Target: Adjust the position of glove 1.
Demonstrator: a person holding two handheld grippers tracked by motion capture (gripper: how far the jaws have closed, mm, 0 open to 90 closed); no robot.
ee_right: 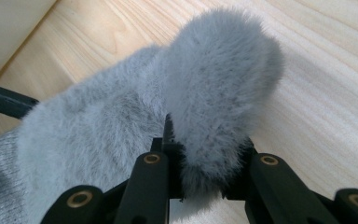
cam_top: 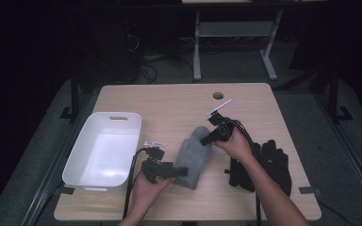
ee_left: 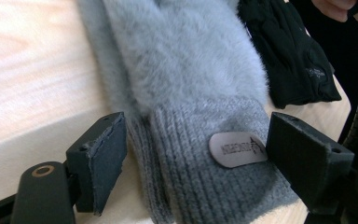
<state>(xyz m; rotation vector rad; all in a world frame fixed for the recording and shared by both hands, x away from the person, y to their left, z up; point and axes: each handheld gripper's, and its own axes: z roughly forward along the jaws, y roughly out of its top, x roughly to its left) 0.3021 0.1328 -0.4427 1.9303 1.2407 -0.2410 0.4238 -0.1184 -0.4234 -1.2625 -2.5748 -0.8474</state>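
Right claw: jaws closed on the fluffy tip of the grey mitten, pads pressed into the pile from both sides; in the high view, right claw sat just right of centre, at the mitten's upper end. Left claw: jaws stood wide, straddling the mitten's ribbed cuff, with a gap between the left pad and the knit and the right pad just beside the cuff's edge; in the high view, left claw lay at lower centre.

Tabletop: pale wood, occupying the middle of the high view.

White bin: rectangular, with a handle slot in its far wall, at centre left of the high view, well apart from the mitten.

Grey mitten: lay flat at the centre of the tabletop, cuff toward the lower edge of the frame, furry body above a knitted cuff.

Black gloves: a heap at lower right of the high view, just beside the person's right forearm; seen at upper right in the left gripper view, black gloves.

Oval label: grey patch on the cuff, lettering too small to read.
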